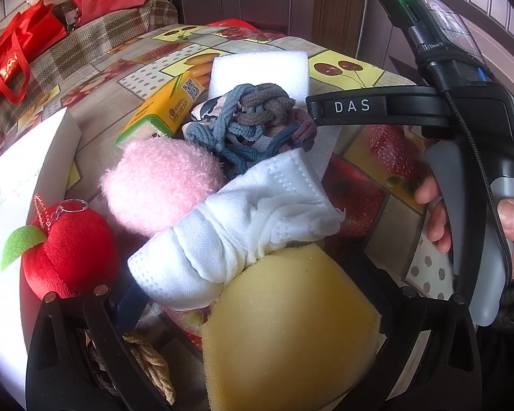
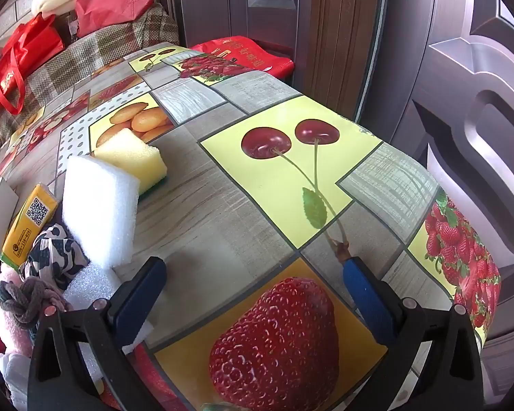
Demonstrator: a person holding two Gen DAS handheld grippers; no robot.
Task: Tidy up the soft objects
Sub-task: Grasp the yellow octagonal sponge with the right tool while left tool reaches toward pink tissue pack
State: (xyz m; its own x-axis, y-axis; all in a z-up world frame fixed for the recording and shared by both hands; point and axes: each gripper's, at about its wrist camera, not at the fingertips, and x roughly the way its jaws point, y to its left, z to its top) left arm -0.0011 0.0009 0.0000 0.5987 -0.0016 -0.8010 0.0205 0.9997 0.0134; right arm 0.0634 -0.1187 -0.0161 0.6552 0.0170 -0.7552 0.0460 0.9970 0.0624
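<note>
In the left wrist view my left gripper (image 1: 257, 294) holds a yellow sponge (image 1: 291, 325) between its jaws, with a crumpled white mask (image 1: 243, 233) lying across the left finger. Beyond lie a pink fluffy ball (image 1: 161, 181), a red plush apple (image 1: 72, 246), a tangle of hair ties (image 1: 253, 120) and a white foam block (image 1: 260, 68). My right gripper (image 2: 253, 274) is open and empty above the strawberry print of the tablecloth (image 2: 222, 205). It also shows in the left wrist view (image 1: 311, 109), at the right over the hair ties.
A yellow carton (image 1: 164, 106) lies behind the pink ball. A white box (image 1: 24, 157) stands at the left. A yellow sponge with a green base (image 2: 133, 157) sits behind the white foam block (image 2: 99, 209). Red bags (image 1: 13, 58) lie on the checked sofa at back left. A braided rope (image 1: 150, 363) lies under the left gripper.
</note>
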